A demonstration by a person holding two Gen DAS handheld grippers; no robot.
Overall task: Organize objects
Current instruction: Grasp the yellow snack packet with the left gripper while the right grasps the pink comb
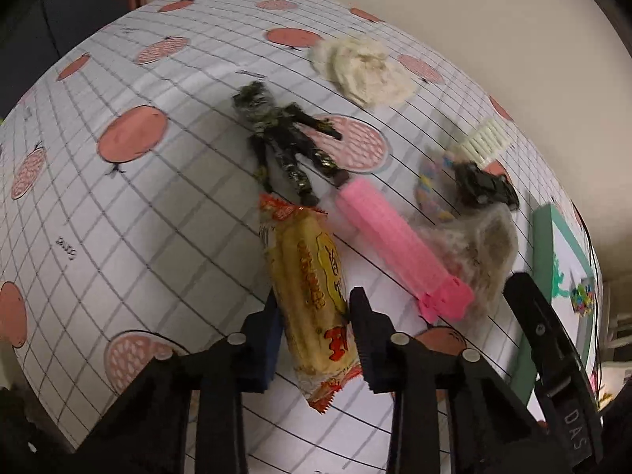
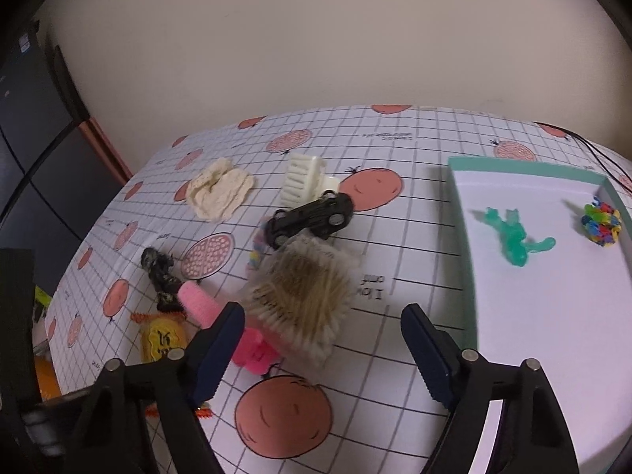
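Observation:
A yellow snack packet (image 1: pixel 308 260) lies on the patterned tablecloth, and my left gripper (image 1: pixel 316 300) is shut on its near half, one finger against each side. My right gripper (image 2: pixel 322 312) hangs open just above a clear pack of cotton swabs (image 2: pixel 304 296), with nothing between its fingers. Next to the packet are a pink ribbed clip (image 1: pixel 395 245) and a camouflage soldier figure (image 1: pixel 288 138). A black toy car (image 2: pixel 312 217) leans on a white comb (image 2: pixel 302 177) behind the swabs. Further left is a cream cloth (image 2: pixel 219 187).
A teal-rimmed white tray (image 2: pixel 462 237) on the right holds a green figure (image 2: pixel 513 237) and a multicoloured ball (image 2: pixel 600 223). A small speckled item (image 2: pixel 256 247) sits beside the car. The table ends at a wall behind and drops off on the left.

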